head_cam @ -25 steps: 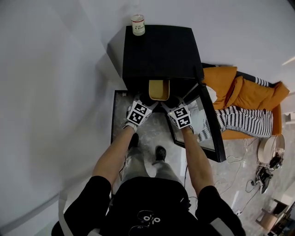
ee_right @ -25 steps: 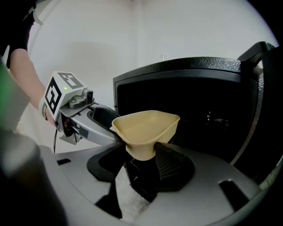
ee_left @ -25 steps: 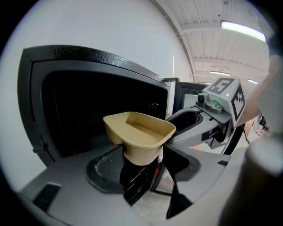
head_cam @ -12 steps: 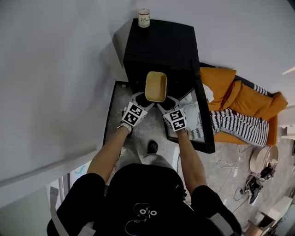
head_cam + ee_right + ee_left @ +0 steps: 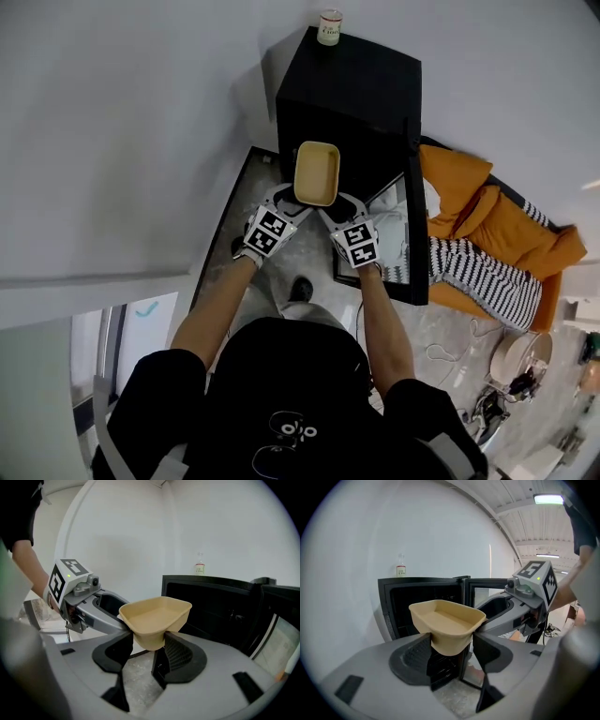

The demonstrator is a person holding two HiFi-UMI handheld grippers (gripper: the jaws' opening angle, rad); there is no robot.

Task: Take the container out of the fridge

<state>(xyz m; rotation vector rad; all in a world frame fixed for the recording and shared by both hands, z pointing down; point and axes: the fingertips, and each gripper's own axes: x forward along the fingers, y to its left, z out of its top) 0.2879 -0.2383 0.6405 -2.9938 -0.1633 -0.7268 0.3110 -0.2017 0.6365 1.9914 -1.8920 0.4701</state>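
- White wall backs a black mini fridge (image 5: 349, 89) that stands on a pale marbled floor (image 5: 228, 225). The fridge door (image 5: 410, 234) hangs wide open on the person's right.
- A small labelled bottle (image 5: 329, 26) stands on the fridge top, at the back corner beside the wall.
- The tan plastic container (image 5: 317, 172), an oblong tub with rounded corners and a flared rim, is outside the fridge. It is held in the air just in front of the dark open compartment, mouth up and roughly level.
- The left gripper (image 5: 293, 200) pinches the container at its near left corner. In the left gripper view both jaws press on the tapered wall below the rim.
- The right gripper (image 5: 338, 202) is clamped on the near right corner in the same way, one jaw on either side of the wall.
- The two grippers sit side by side, angled in toward each other, marker cubes facing up.
- Orange cushions (image 5: 478, 202) and a black-and-white striped cloth (image 5: 492, 286) lie beyond the door, at the right.
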